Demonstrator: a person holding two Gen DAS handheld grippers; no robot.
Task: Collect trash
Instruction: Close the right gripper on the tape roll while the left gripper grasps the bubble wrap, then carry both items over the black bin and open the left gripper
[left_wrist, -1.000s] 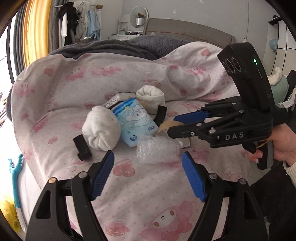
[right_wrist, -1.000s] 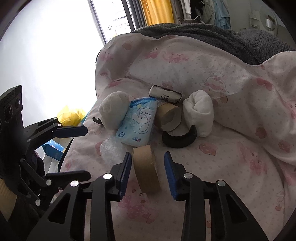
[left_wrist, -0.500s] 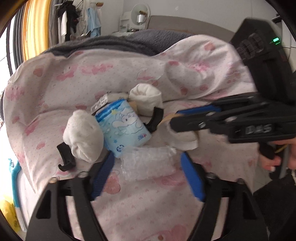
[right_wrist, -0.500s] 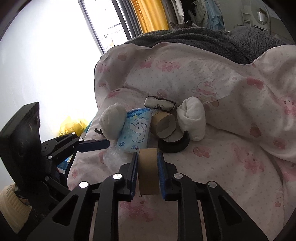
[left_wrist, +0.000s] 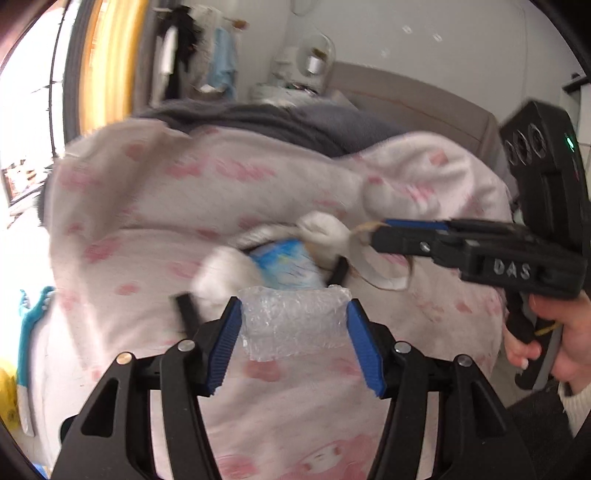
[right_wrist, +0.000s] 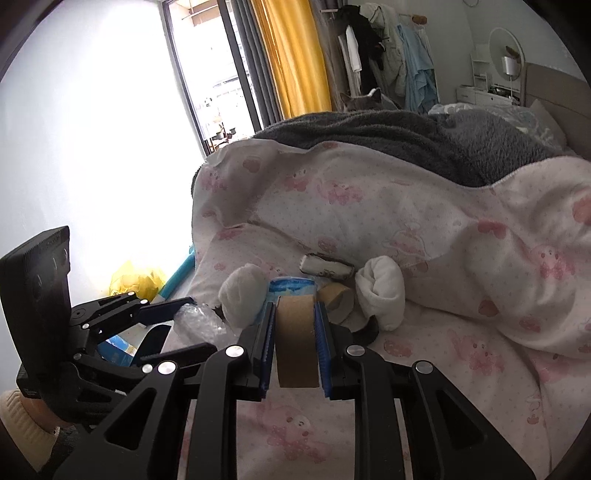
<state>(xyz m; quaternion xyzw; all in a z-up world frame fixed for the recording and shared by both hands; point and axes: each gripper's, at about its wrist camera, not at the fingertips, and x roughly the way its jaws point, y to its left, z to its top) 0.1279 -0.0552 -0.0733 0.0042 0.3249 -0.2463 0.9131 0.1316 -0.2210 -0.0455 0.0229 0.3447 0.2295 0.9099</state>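
Observation:
My left gripper (left_wrist: 293, 317) is open, its blue pads on either side of a clear bubble-wrap piece (left_wrist: 293, 325) that lies on the pink bedspread (left_wrist: 184, 206). My right gripper (right_wrist: 294, 321) is shut on a brown tape roll (right_wrist: 295, 339) and holds it above the bed; it also shows in the left wrist view (left_wrist: 373, 236). Behind lie a blue tissue pack (left_wrist: 284, 266), two rolled white socks (right_wrist: 380, 291) (right_wrist: 242, 295), a cardboard tube (right_wrist: 336, 299) and a black curved piece (right_wrist: 365, 332).
A grey blanket (right_wrist: 388, 144) covers the far bed. A yellow bag (right_wrist: 136, 277) and a teal object (left_wrist: 35, 306) lie on the floor beside the bed. A small wrapped pack (right_wrist: 327, 267) lies behind the tissue pack.
My right gripper closed on the tape roll and lifted it off the bed. My left gripper moved forward until its pads flank the bubble wrap.

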